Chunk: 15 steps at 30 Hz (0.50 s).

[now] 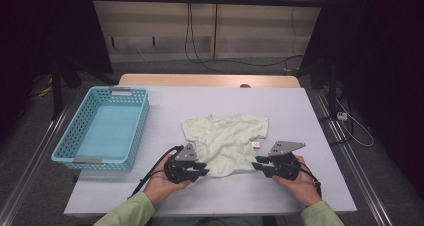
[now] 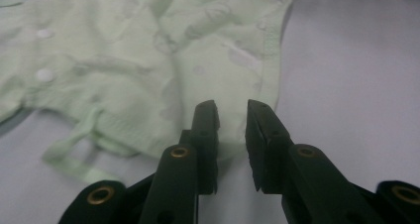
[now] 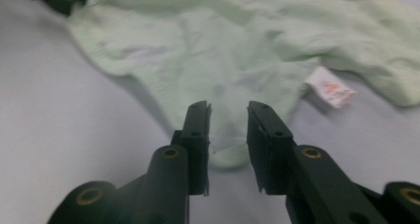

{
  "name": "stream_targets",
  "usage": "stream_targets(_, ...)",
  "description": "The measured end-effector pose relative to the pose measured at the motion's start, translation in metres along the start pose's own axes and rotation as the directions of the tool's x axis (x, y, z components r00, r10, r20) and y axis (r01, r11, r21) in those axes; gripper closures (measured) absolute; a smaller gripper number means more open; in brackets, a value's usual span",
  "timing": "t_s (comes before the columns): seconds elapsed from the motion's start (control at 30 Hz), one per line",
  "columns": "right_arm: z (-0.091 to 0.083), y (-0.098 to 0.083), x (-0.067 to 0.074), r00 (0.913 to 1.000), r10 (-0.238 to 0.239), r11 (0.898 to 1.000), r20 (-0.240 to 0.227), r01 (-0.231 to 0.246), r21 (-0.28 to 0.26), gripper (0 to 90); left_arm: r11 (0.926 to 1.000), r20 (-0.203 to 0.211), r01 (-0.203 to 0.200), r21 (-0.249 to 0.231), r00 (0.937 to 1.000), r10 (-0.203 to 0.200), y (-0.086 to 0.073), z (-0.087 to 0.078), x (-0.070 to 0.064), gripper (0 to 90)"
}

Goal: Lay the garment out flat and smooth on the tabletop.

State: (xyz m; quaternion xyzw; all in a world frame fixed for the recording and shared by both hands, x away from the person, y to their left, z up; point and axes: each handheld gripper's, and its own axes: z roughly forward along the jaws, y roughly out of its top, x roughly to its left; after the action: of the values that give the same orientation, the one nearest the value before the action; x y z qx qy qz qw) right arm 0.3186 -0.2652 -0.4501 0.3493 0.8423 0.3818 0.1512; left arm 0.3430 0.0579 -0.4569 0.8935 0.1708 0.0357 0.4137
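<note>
With both tongs, left (image 2: 232, 116) and right (image 3: 228, 116), slightly open and empty at the shirt's (image 1: 226, 138) near hem, I must next pinch its corners.

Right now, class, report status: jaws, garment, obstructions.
Left gripper and right gripper: jaws open at hem. Crumpled pale-green cotton shirt flat on table. Nothing in the way.

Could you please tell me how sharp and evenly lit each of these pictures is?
High view: table bright and sharp, surroundings dark. Left gripper view: garment soft, jaws crisper. Right gripper view: garment blurred, its white tag unreadable, with a shadow along the near hem.
</note>
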Motion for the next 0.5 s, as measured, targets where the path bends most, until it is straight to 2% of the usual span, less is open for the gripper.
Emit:
stream_targets(0.1,0.005,0.001,-0.011,0.9982,0.049,0.999,0.034,-0.049,-0.001,72.7,0.9986,0.004,-0.034,0.041,0.9994,0.034,0.0,0.007,-0.006,70.4)
stream_targets(0.13,0.008,0.002,-0.016,0.9972,0.059,0.998,0.047,-0.059,0.004,72.5,0.9987,-0.004,-0.043,0.027,0.9991,0.043,-0.001,0.008,-0.008,70.4)
stream_targets(0.17,0.011,0.003,-0.019,0.9965,0.064,0.998,0.053,-0.064,0.009,72.1,0.9974,-0.011,-0.062,0.038,0.998,0.062,0.0,0.008,-0.009,70.6)
stream_targets(0.23,0.017,0.004,-0.024,0.9953,0.072,0.997,0.065,-0.074,0.023,71.1,0.9966,-0.01,-0.074,0.035,0.9972,0.075,-0.001,0.007,-0.01,73.4)
stream_targets(0.3,0.023,0.003,-0.027,0.9948,0.079,0.996,0.064,-0.082,0.047,72.1,0.9965,-0.012,-0.074,0.038,0.9972,0.074,-0.001,0.007,-0.014,79.8)
stream_targets(0.33,0.023,0.002,-0.027,0.9949,0.08,0.996,0.061,-0.082,0.043,75.8,0.9961,-0.012,-0.08,0.038,0.9967,0.08,-0.001,0.007,-0.014,83.3)
stream_targets(0.37,0.023,0.002,-0.027,0.995,0.084,0.995,0.055,-0.086,0.049,79.4,0.9964,-0.019,-0.069,0.05,0.9974,0.07,-0.001,0.006,-0.014,87.3)
stream_targets(0.5,0.02,0.001,-0.023,0.9945,0.094,0.994,0.044,-0.097,0.05,88.0,0.9979,-0.001,-0.041,0.05,0.9991,0.041,-0.001,0.004,-0.01,89.2)
